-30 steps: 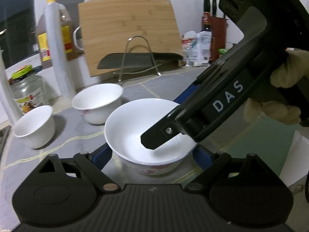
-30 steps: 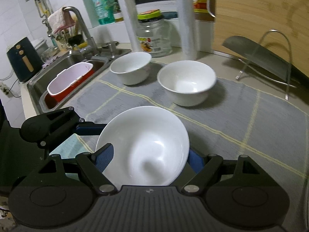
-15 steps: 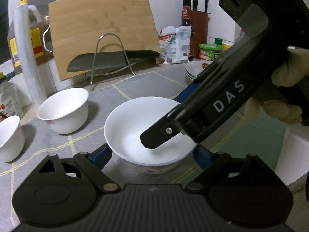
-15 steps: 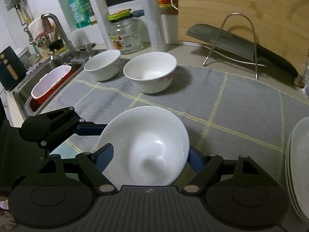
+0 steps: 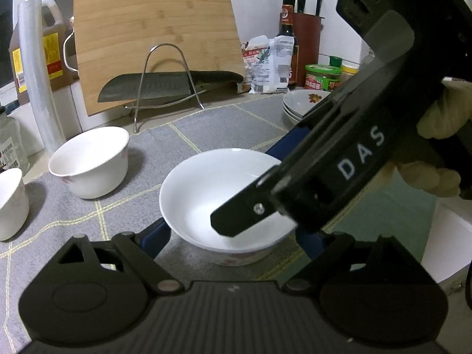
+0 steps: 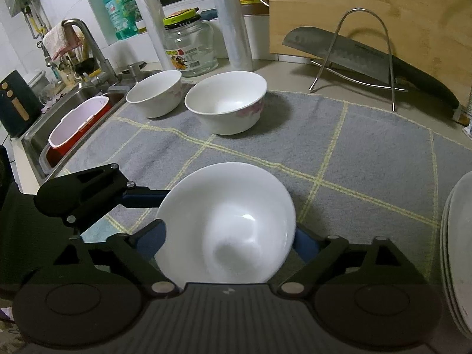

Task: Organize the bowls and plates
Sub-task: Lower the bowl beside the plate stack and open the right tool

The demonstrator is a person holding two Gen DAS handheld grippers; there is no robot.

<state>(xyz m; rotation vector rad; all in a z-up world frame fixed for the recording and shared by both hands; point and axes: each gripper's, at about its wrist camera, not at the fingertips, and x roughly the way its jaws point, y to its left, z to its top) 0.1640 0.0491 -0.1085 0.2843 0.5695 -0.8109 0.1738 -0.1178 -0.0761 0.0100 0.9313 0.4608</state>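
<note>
A white bowl stands on the grey checked mat, near its front edge. My left gripper straddles the bowl from one side. Its jaws are opening, with the blue fingers beside the bowl's wall. My right gripper straddles the same bowl from the other side, also opening, and the bowl's right rim looks blurred. In the left wrist view a black finger of the right gripper hangs over the bowl. In the right wrist view a blue finger of the left gripper reaches the bowl's rim.
Two more white bowls stand at the mat's far left. A stack of plates sits at the right. A cleaver on a wire rack leans against a wooden board. A sink with a red tub lies left.
Both views have swung to the right, and the stack of plates has come into sight. The fingers of both grippers stand a little wider around the bowl.
</note>
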